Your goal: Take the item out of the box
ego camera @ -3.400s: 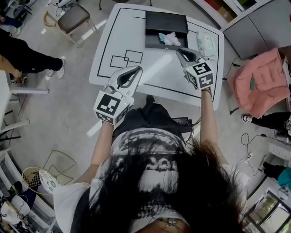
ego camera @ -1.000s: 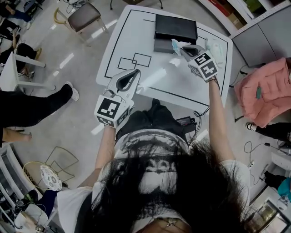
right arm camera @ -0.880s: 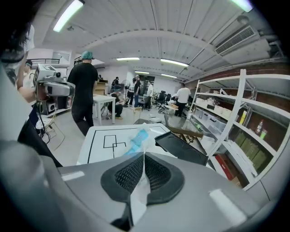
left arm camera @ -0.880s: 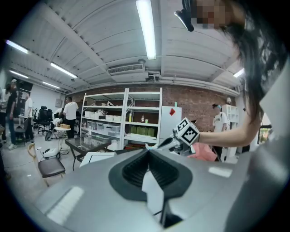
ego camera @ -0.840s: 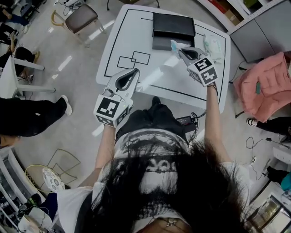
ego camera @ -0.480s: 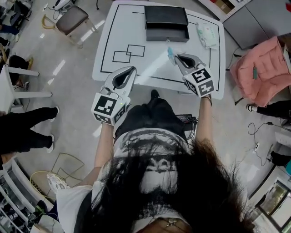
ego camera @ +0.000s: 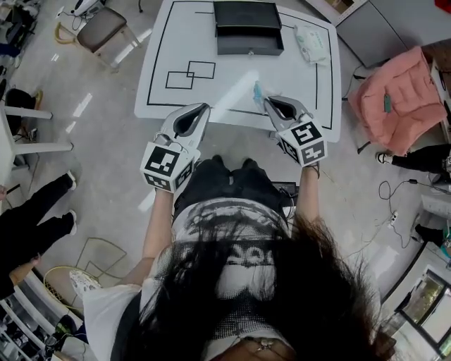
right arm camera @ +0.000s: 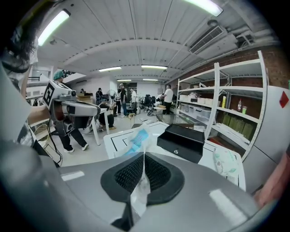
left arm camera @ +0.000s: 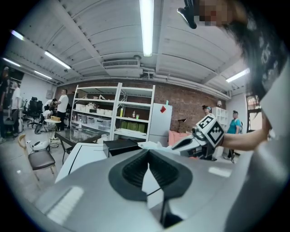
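Blue-white packet [right arm camera: 138, 138] (crumpled) aloft — black box [ego camera: 246, 17] well apart.

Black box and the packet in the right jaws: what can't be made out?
- Black box interior: dark and small in head view; right gripper view sees only its front.
- Packet print: tiny in head view, blurred in right gripper view.
- Packet's lower end: hidden between the right gripper jaws.

bright even overhead light, heavy fisheye edges
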The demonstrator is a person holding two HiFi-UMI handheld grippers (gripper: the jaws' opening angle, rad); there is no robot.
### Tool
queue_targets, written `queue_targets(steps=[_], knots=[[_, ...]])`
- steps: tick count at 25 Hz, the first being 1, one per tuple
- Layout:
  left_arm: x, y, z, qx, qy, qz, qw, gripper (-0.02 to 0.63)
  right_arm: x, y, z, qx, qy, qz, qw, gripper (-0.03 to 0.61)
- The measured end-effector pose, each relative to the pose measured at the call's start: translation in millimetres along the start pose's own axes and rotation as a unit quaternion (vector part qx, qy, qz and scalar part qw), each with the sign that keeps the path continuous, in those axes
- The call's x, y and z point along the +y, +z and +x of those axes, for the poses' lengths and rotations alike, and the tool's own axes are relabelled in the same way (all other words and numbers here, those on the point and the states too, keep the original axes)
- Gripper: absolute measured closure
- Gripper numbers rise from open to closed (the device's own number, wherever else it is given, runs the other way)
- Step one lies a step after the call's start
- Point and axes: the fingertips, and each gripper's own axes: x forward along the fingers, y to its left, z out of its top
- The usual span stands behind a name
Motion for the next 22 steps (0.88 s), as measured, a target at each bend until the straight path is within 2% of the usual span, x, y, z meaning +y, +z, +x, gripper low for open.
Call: queue_targets(steps=[8,22], knots=[[-35,-1,6,0.003,0.003,0.003,1.0000,0.614,8,-12,-34,-0.010,0.012,-0.006,1.000,0.569],[-141,-4,-9,0.000,0.055,0.004,0.9985,0.614,15,-56,-133,-0.049,0.038,-0.014,0.998,0.569]])
